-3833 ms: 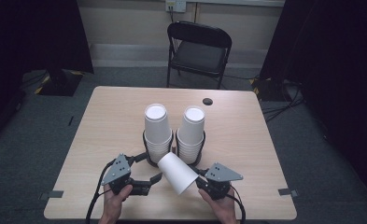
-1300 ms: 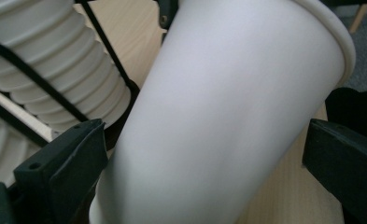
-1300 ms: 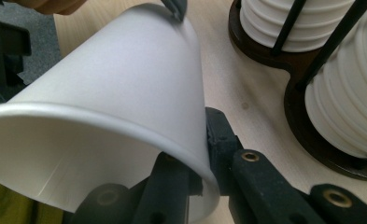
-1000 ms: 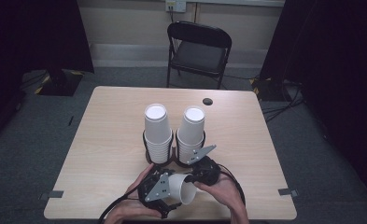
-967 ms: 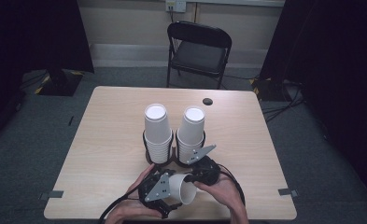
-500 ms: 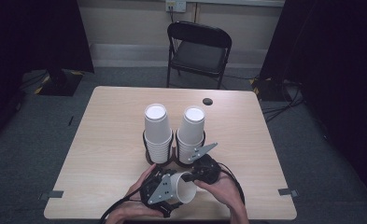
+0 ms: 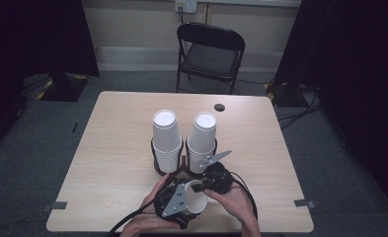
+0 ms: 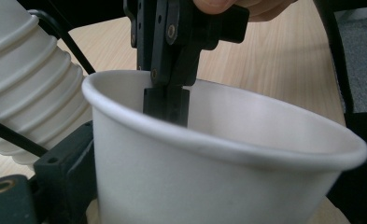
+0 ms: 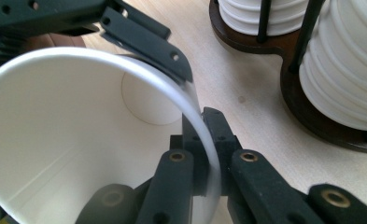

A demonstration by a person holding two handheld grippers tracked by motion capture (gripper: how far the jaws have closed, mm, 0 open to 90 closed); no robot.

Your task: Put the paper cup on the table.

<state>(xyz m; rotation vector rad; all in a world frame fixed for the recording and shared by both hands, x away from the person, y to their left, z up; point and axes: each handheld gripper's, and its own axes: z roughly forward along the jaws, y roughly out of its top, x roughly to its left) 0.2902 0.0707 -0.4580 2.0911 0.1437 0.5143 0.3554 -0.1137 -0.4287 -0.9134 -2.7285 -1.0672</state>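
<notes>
A white paper cup [image 7: 197,200] is held near the table's front edge, mouth turned toward the right hand. My right gripper [image 7: 198,187] is shut on the cup's rim; in the right gripper view its fingers [image 9: 190,172] pinch the thin wall [image 9: 78,140] from inside and outside. My left gripper [image 7: 195,196] straddles the cup's body [image 8: 209,177]. Its jaws have just been closing, and they sit against the cup's sides. The right gripper's fingers [image 8: 167,100] dip over the rim in the left gripper view.
Two tall stacks of white cups [image 7: 166,138] [image 7: 202,140] stand in a dark wooden holder [image 9: 284,79] at mid-table, just behind the hands. A small black disc [image 7: 219,107] lies near the far edge. A black folding chair [image 7: 209,54] stands beyond the table.
Since the earliest frame both hands have come together at the cup, which lay tilted between them. Over the last second the cup's mouth has tipped slightly more upward; the hands barely shifted.
</notes>
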